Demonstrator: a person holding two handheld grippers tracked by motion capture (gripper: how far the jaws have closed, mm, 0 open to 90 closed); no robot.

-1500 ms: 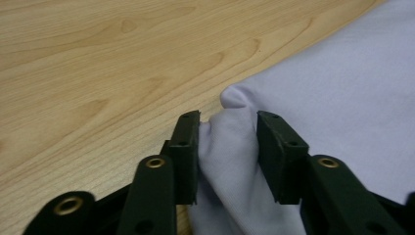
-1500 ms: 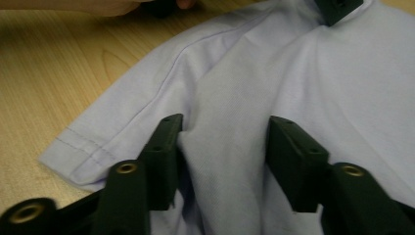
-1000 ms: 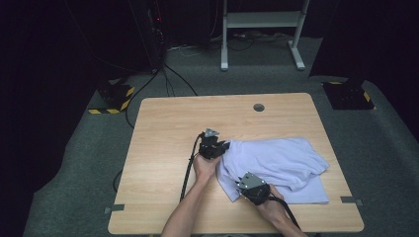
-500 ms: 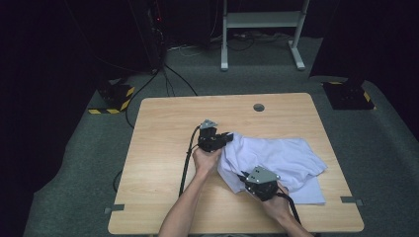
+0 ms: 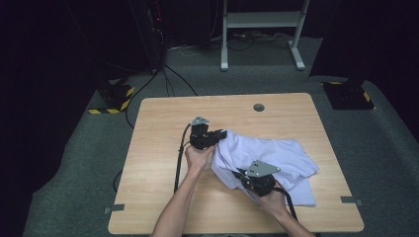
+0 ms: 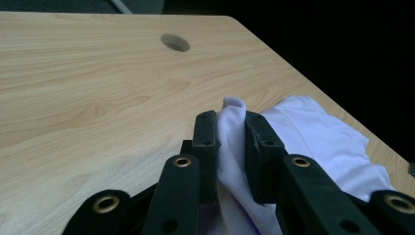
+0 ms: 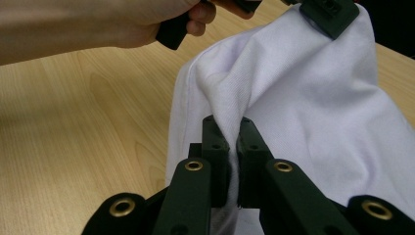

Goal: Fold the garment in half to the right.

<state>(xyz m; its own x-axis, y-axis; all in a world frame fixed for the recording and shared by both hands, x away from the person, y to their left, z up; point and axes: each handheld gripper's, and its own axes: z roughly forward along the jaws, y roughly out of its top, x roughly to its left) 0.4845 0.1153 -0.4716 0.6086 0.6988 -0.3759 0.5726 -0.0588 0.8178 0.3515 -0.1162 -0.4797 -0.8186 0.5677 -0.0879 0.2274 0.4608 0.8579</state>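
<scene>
Your left gripper [image 6: 230,129] and right gripper [image 7: 232,134] each have their 2 jaws closed on a fold of the white shirt [image 5: 276,153], which lies crumpled on the right half of the table [image 5: 158,148], partly lifted between them.

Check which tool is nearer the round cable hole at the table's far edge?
Left. The left tool, clamped on the white shirt, sits just short of the hole; the right tool grips the shirt nearer the person.
</scene>
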